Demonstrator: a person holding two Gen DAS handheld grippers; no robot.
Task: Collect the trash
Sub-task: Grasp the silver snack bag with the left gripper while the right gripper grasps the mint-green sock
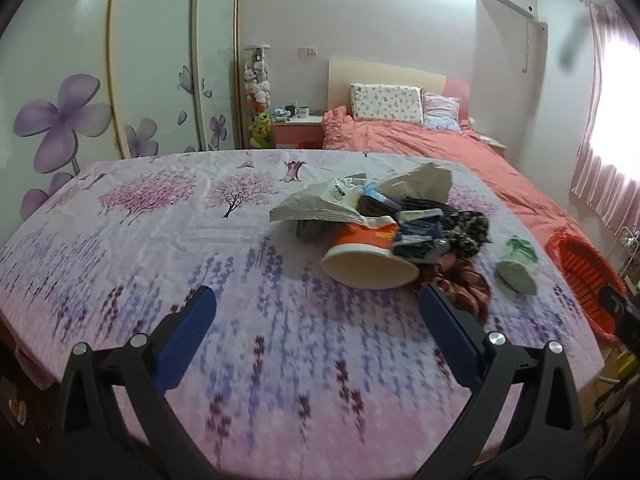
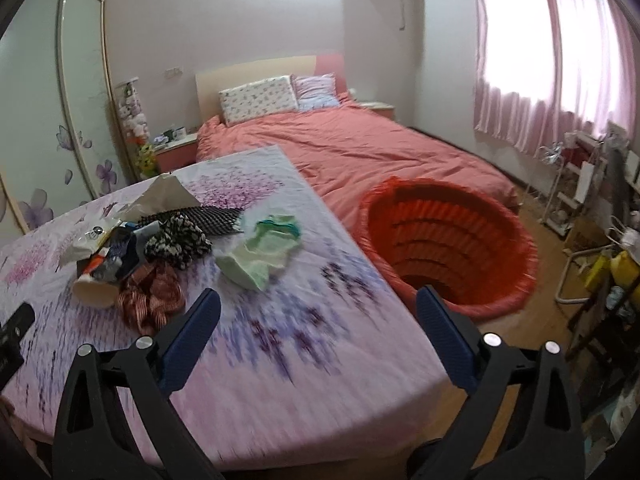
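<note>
Two grippers hung over the table in the floral purple-and-pink cloth [image 1: 140,240], both spread wide and holding nothing. Ahead of the left gripper [image 1: 318,300], slightly right of its line, lay the heap of trash: a tipped white-and-orange paper cup [image 1: 368,260], a crumpled silver foil wrapper [image 1: 316,206], dark packets, a wad of white tissue [image 1: 424,180]. A reddish striped ribbon bundle [image 1: 464,284] lay just beside its right finger [image 1: 448,336]. Ahead of the right gripper [image 2: 318,300], to its left, sat a crumpled pale green paper cup [image 2: 260,256], apart from the heap. The round orange slatted basket [image 2: 448,248] stood off the table edge, forward and to the right.

Risks, as judged:
- heap tangled; closing on the paper cup might drag the ribbon or spill packets
- foil wrapper thin and slippery, may slide from the pads
- cloth loose and wrinkled; low fingers could pinch it and pull everything
- green cup light and crushed; may drop short of the basket, onto the floor gap
- ribbon and patterned fabric may not be trash at all
</note>
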